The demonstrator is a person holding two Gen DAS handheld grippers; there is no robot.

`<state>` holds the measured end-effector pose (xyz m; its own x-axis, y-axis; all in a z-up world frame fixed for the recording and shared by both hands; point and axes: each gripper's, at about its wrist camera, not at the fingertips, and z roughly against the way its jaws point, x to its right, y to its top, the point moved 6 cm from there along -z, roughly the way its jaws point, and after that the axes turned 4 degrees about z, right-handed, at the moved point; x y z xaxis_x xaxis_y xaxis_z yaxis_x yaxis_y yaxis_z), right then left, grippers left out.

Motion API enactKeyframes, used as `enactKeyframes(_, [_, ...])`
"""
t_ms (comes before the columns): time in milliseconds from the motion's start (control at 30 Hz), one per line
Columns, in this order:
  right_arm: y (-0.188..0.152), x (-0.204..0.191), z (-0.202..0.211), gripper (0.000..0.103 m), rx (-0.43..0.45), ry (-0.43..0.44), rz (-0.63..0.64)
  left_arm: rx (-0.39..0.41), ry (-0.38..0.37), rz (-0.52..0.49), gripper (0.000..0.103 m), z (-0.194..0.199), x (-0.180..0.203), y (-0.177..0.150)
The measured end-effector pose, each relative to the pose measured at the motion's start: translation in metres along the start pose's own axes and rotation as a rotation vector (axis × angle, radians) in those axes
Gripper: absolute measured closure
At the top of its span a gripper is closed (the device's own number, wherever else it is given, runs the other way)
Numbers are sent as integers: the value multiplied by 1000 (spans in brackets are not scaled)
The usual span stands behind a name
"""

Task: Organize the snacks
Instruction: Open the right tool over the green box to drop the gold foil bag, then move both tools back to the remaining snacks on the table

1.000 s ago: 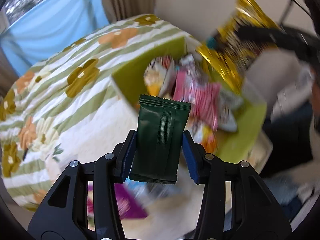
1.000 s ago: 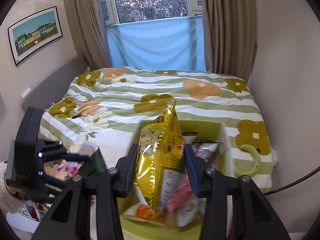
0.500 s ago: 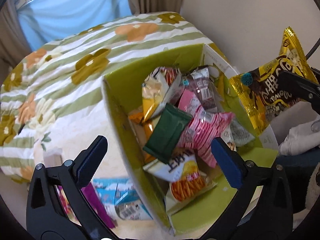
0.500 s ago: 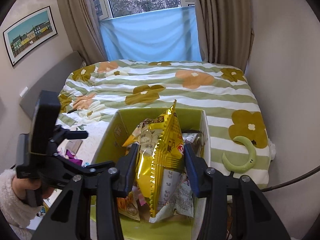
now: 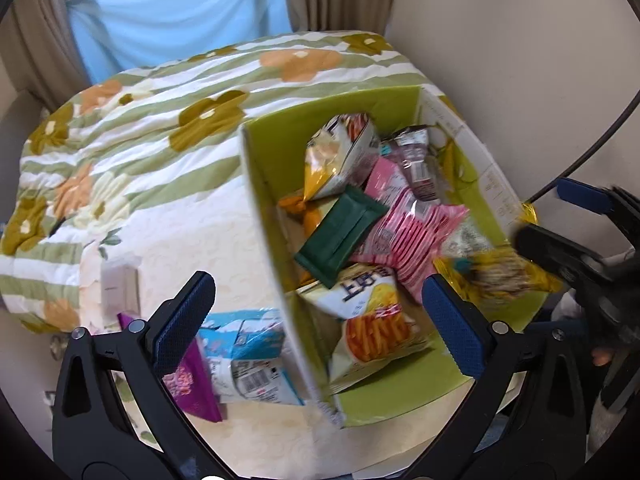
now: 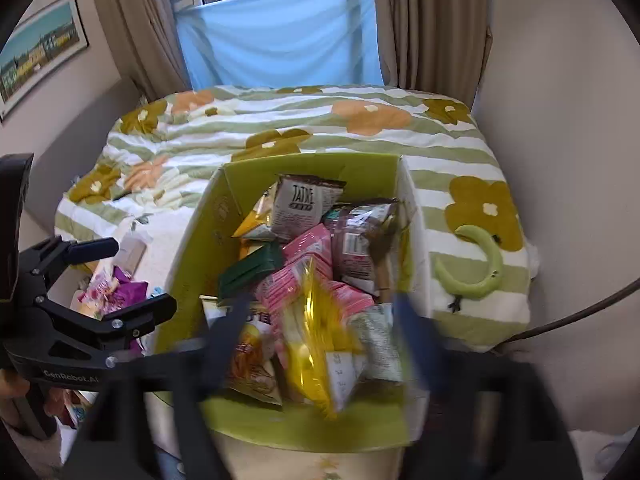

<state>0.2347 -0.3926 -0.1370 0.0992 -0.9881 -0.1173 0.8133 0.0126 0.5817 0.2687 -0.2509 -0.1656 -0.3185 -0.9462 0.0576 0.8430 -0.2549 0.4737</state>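
On the bed's near end, a green box (image 6: 188, 240) stands packed with snack bags, a dark green packet (image 5: 340, 236) lying loose on top beside a pink striped bag (image 5: 404, 232). Over its left wall the left gripper (image 5: 316, 312) hangs spread wide with nothing gripped, a blue packet (image 5: 244, 344) and a purple packet (image 5: 188, 384) lying outside the box near its left finger. At the box's near right side, the right gripper (image 6: 320, 344) is blurred, jaws opening, with a yellow bag (image 6: 316, 340) loose between them.
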Motion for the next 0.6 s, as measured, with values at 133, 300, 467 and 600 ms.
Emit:
enactKeyframes(133, [-15, 7, 1, 0, 22, 107, -112, -7, -17, 33, 1, 1, -6, -11])
enactKeyframes(300, [-15, 3, 11, 0, 38, 84, -70, 5, -18, 80, 1, 8, -14, -19])
enactKeyframes(467, [0, -14, 40, 0, 142, -5, 70, 39, -4, 156, 1, 31, -34, -32])
enactKeyframes(600, [13, -38, 51, 0, 199, -7, 146, 80, 56, 230, 1, 54, -67, -47])
